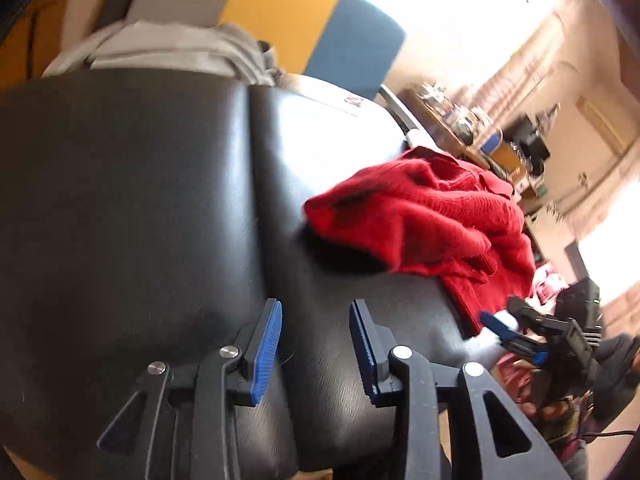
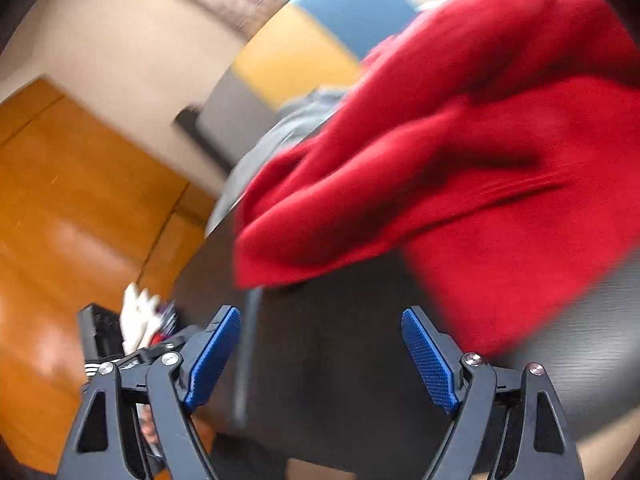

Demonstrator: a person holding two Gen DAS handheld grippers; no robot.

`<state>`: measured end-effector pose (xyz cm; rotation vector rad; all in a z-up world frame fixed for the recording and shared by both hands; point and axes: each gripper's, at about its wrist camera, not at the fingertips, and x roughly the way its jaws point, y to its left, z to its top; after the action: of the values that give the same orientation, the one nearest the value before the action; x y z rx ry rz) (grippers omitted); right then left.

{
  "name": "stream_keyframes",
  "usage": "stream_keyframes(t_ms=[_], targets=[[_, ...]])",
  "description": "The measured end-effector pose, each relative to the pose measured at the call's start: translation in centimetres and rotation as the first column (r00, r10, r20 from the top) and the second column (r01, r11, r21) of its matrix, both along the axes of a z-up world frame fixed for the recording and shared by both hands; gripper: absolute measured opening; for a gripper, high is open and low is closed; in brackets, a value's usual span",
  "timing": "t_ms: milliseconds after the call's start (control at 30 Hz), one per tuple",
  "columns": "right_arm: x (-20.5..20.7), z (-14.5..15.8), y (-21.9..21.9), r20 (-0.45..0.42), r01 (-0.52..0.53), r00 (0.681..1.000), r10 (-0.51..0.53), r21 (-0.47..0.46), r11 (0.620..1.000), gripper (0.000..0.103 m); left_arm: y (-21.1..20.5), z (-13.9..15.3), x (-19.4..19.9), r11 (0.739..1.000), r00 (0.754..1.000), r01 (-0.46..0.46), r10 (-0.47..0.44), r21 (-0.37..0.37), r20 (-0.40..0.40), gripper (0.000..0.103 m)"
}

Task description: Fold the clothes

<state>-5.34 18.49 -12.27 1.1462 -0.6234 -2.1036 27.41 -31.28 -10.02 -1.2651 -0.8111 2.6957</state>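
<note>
A crumpled red knit sweater (image 1: 424, 220) lies on a black leather cushion (image 1: 140, 200), toward its right side. My left gripper (image 1: 316, 320) is open and empty, low over the cushion, left of the sweater. In the left wrist view my right gripper (image 1: 504, 326) shows at the sweater's lower right edge. In the right wrist view the sweater (image 2: 460, 152) fills the upper right, blurred. My right gripper (image 2: 320, 344) is open and empty, just short of the sweater's near edge, over the black cushion (image 2: 340, 380).
A folded grey garment (image 1: 180, 52) lies at the cushion's far edge, also in the right wrist view (image 2: 280, 136). Yellow and blue panels (image 1: 304, 28) stand behind. A cluttered desk (image 1: 472, 128) is at the right. An orange wooden floor (image 2: 80, 200) lies left of the cushion.
</note>
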Motion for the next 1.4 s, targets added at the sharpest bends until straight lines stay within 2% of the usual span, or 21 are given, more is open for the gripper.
stream_keyframes(t_ms=[167, 300, 400, 500, 533, 567, 600, 667, 733, 800, 833, 867, 900, 967, 1033, 1067, 1133, 1200, 1233, 1300, 1400], targets=[[-2.2, 2.3, 4.9, -0.075, 0.136, 0.988, -0.132, 0.048, 0.990, 0.088, 8.4, -1.4, -18.3, 0.999, 0.999, -0.034, 0.033, 0.039, 0.033, 0.048], [-5.0, 3.6, 4.6, -0.136, 0.131, 0.984, -0.117, 0.101, 0.986, 0.088, 13.6, -1.6, -28.6, 0.998, 0.999, -0.028, 0.026, 0.058, 0.024, 0.055], [-7.6, 3.7, 2.4, -0.160, 0.098, 0.984, -0.075, 0.143, 0.985, 0.088, 15.8, -1.8, -33.2, 0.999, 0.999, 0.034, -0.034, -0.001, 0.028, 0.056], [-9.8, 2.3, -0.1, -0.114, 0.039, 0.993, -0.020, 0.162, 0.986, 0.088, 18.9, -2.5, -39.1, 0.993, 0.991, 0.109, -0.105, -0.045, 0.088, 0.054], [-10.3, 1.5, -0.9, -0.084, 0.013, 0.996, 0.000, 0.165, 0.986, 0.089, 19.1, -2.9, -39.8, 0.990, 0.985, 0.134, -0.128, -0.043, 0.115, 0.047], [-10.8, 0.7, -1.7, -0.054, -0.012, 0.998, 0.021, 0.167, 0.986, 0.090, 18.7, -3.0, -39.8, 0.991, 0.984, 0.132, -0.127, -0.034, 0.128, 0.027], [-10.9, -0.1, -2.6, -0.024, -0.044, 0.999, 0.048, 0.147, 0.988, 0.090, 17.8, -2.8, -39.7, 0.994, 0.987, 0.106, -0.105, 0.001, 0.119, 0.020], [-8.3, -1.1, -5.4, 0.029, -0.182, 0.983, 0.180, 0.084, 0.980, 0.090, 15.7, -2.0, -40.2, 0.995, 0.995, 0.035, -0.043, 0.093, 0.088, 0.020], [-5.4, -2.0, -8.4, 0.073, -0.328, 0.942, 0.326, 0.016, 0.944, 0.090, 13.1, -0.7, -40.7, 0.983, 0.997, -0.053, 0.043, 0.175, 0.059, 0.020], [-2.1, -2.4, -11.1, 0.080, -0.445, 0.891, 0.446, -0.031, 0.895, 0.094, 11.5, 1.1, -40.7, 0.983, 0.994, -0.109, 0.106, 0.149, 0.028, 0.019], [-0.6, -2.2, -11.8, 0.080, -0.485, 0.867, 0.492, -0.092, 0.870, 0.093, 10.8, 2.3, -40.3, 0.983, 0.990, -0.142, 0.142, 0.115, 0.007, 0.020], [0.8, -2.3, -12.2, 0.111, -0.510, 0.832, 0.544, -0.236, 0.827, 0.093, 10.0, 3.2, -39.7, 0.979, 0.984, -0.176, 0.178, 0.104, -0.005, 0.023], [2.1, -1.9, -12.4, 0.111, -0.531, 0.807, 0.580, -0.293, 0.795, 0.092, 9.1, 3.9, -39.1, 0.972, 0.977, -0.211, 0.213, 0.106, -0.011, 0.024], [4.2, -0.6, -12.4, 0.077, -0.576, 0.785, 0.614, -0.271, 0.771, 0.092, 8.4, 4.6, -37.9, 0.970, 0.976, -0.211, 0.215, 0.120, -0.027, 0.028], [4.4, 0.7, -10.7, 0.056, -0.558, 0.810, 0.584, -0.234, 0.796, 0.093, 8.5, 5.3, -36.4, 0.978, 0.984, -0.161, 0.169, 0.131, -0.049, 0.030], [4.0, 1.3, -9.4, 0.045, -0.527, 0.837, 0.545, -0.204, 0.825, 0.093, 9.5, 5.6, -35.6, 0.988, 0.993, -0.095, 0.103, 0.119, -0.061, 0.030], [2.7, 2.4, -5.9, 0.024, -0.421, 0.904, 0.427, -0.137, 0.897, 0.095, 13.1, 5.8, -34.3, 0.998, 0.997, 0.050, -0.048, 0.030, -0.068, 0.031], [1.0, 3.1, -1.8, 0.009, -0.268, 0.963, 0.269, -0.085, 0.960, 0.098, 17.0, 5.5, -33.3, 0.981, 0.982, 0.181, -0.185, -0.066, -0.045, 0.034], [0.1, 3.3, 0.1, 0.002, -0.182, 0.983, 0.182, -0.047, 0.982, 0.100, 19.3, 5.0, -33.0, 0.962, 0.968, 0.247, -0.251, -0.114, -0.024, 0.036], [-1.7, 3.1, 3.5, -0.011, -0.006, 1.000, 0.007, 0.050, 0.999, 0.101, 23.1, 3.7, -33.3, 0.925, 0.942, 0.332, -0.334, -0.182, 0.022, 0.036], [-4.2, 1.6, 7.1, 0.016, 0.157, 0.987, -0.160, 0.118, 0.980, 0.101, 26.9, 1.2, -34.6, 0.894, 0.923, 0.385, -0.373, -0.229, 0.096, 0.038]])
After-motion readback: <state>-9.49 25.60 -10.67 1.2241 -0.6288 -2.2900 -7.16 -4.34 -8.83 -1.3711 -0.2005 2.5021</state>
